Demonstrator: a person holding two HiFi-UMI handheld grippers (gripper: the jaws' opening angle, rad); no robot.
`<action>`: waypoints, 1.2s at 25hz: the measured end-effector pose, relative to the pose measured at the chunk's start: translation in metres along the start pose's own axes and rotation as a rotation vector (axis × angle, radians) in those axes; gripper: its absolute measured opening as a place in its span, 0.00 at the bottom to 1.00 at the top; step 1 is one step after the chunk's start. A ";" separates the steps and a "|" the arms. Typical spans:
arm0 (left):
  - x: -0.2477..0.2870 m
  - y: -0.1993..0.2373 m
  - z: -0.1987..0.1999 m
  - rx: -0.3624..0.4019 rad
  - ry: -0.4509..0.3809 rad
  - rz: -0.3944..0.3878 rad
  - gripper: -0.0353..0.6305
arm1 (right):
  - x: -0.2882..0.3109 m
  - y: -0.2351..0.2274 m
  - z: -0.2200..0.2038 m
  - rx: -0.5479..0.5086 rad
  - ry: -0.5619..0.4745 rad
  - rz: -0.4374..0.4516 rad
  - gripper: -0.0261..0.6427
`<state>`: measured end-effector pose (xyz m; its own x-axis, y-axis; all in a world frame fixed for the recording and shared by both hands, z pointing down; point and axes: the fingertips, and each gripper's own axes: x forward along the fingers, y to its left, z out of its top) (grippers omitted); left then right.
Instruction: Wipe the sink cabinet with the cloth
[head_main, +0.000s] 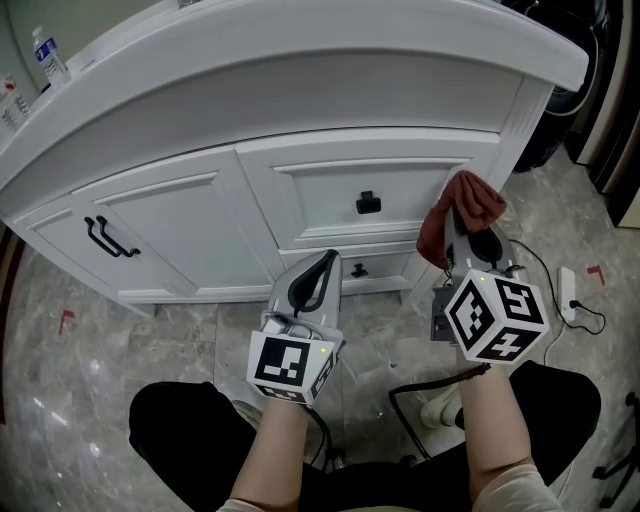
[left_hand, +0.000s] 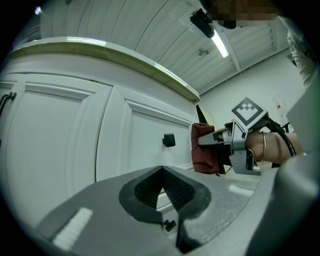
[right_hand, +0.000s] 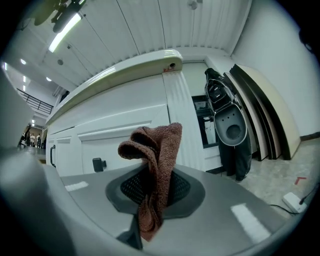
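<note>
The white sink cabinet (head_main: 300, 190) fills the upper half of the head view, with two drawers at the middle and a door at the left. My right gripper (head_main: 467, 222) is shut on a rust-brown cloth (head_main: 459, 212), which bunches up above the jaws just in front of the upper drawer's right end. In the right gripper view the cloth (right_hand: 155, 165) sticks up and hangs down between the closed jaws. My left gripper (head_main: 318, 275) is shut with nothing in it, low in front of the lower drawer. The left gripper view shows the cloth (left_hand: 204, 152) held beside the cabinet front.
Black knobs sit on the upper drawer (head_main: 368, 203) and lower drawer (head_main: 359, 270); a black bar handle (head_main: 108, 238) is on the door. A white power strip (head_main: 569, 295) and cable lie on the grey floor at right. Dark appliances (right_hand: 227, 125) stand right of the cabinet. A bottle (head_main: 50, 55) stands on the countertop.
</note>
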<state>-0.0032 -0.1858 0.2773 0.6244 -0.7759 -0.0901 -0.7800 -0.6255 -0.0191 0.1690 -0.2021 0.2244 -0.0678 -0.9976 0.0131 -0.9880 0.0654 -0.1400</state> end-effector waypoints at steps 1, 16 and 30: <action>0.000 0.000 -0.001 -0.001 0.003 -0.001 0.05 | -0.001 -0.005 0.000 0.005 0.001 -0.016 0.16; -0.027 0.028 -0.011 -0.026 0.032 0.062 0.05 | -0.002 0.068 -0.056 0.097 0.089 0.149 0.16; -0.087 0.089 -0.032 -0.047 0.077 0.202 0.05 | 0.039 0.217 -0.101 0.097 0.175 0.438 0.16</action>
<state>-0.1257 -0.1766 0.3155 0.4580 -0.8889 -0.0106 -0.8881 -0.4581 0.0379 -0.0625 -0.2244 0.2949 -0.5050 -0.8576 0.0975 -0.8444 0.4676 -0.2613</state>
